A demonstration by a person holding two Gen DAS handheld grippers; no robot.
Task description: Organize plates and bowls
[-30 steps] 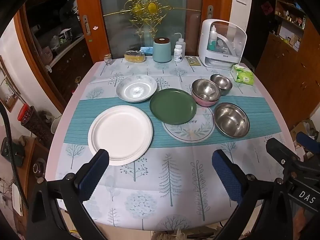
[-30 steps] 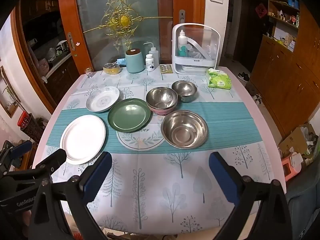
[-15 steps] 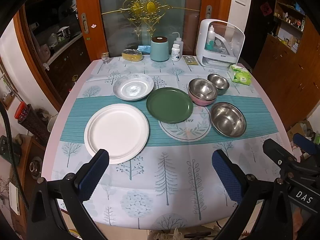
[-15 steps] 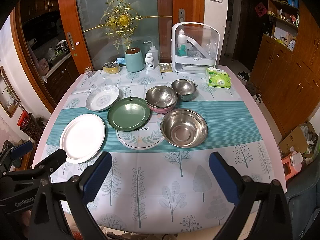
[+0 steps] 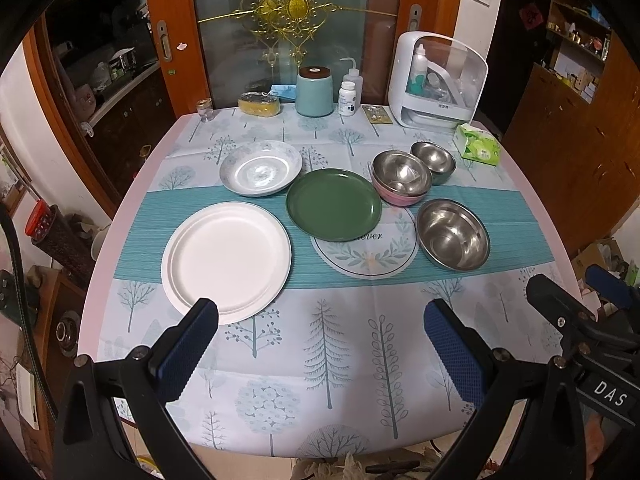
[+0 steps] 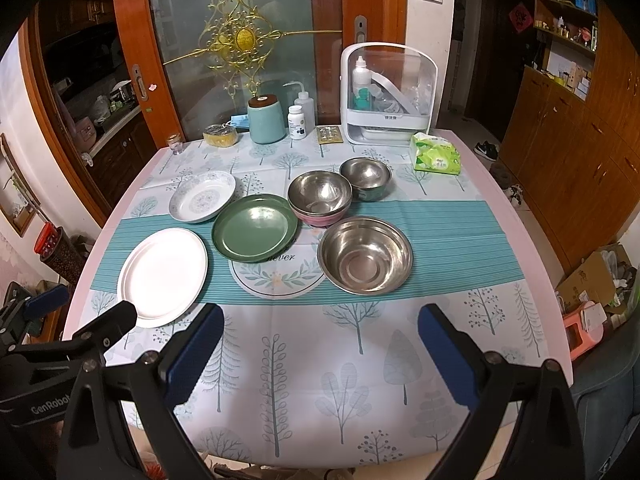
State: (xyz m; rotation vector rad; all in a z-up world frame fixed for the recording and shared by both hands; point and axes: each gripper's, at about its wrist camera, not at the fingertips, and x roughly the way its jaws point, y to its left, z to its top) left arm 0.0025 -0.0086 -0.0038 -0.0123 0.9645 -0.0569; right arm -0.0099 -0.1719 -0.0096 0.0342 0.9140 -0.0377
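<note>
Inspector: Tree-patterned cloth covers the table (image 5: 328,344), with a teal striped band across the middle; a glass door with gold ornament stands behind; cabinets line the right wall.

Clerk: Plates?

Inspector: 3 noted; white plate (image 5: 226,258) at near left on the band; green plate (image 5: 333,204) to its right, overlapping a round printed mat (image 5: 370,254); patterned plate (image 5: 261,168) farther back, left of the green one.

Clerk: Bowls?

Inspector: Large steel bowl (image 5: 453,234) at right on the band; steel bowl (image 5: 401,172) nested in a pink bowl (image 5: 398,199), just beside the green plate; small steel bowl (image 5: 433,157) behind, touching or nearly so; cannot tell which.

Clerk: Far edge?

Inspector: Teal canister (image 5: 314,92), pill bottle (image 5: 346,98), white dispenser box (image 5: 438,82), green tissue pack (image 5: 478,146).

Clerk: Claws?

Inspector: Left gripper (image 5: 320,344) spread wide, grasping nothing, above the near cloth; right gripper (image 6: 320,350) likewise spread and empty; both well apart from the dishes.
</note>
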